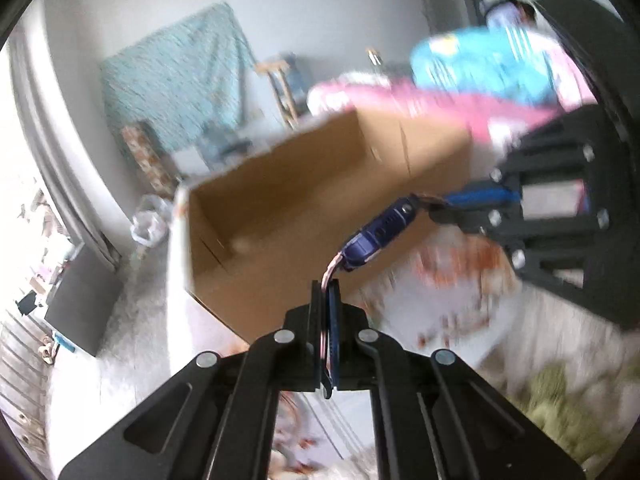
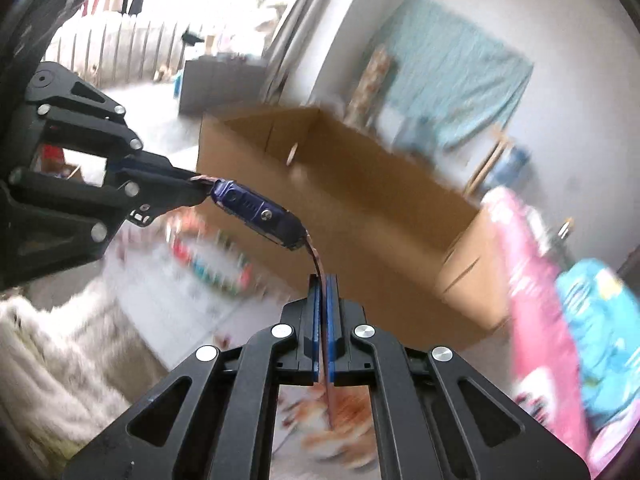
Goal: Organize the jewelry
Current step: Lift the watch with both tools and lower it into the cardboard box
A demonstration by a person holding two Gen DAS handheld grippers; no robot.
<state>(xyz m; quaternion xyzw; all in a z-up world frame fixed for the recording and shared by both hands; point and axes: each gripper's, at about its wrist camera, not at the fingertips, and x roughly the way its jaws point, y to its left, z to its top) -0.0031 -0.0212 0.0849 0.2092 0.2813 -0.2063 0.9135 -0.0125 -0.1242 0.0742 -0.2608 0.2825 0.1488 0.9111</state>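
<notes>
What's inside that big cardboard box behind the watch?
The cardboard box looks open and mostly bare inside, brown walls showing. The watch and near wall hide part of its floor.

Dark blue watch, pinkish strap, brown cardboard box.

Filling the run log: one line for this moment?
left tongs: shut on watch strap | right tongs: shut on other strap | watch: held between both, above box | frames blurred

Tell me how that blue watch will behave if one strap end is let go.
The watch hangs between the left hand-held gripper and the right hand-held gripper, each shut on a strap end. The strap bends, so it is probably floppy. Released, the solid-looking case would likely swing down and dangle.
</notes>
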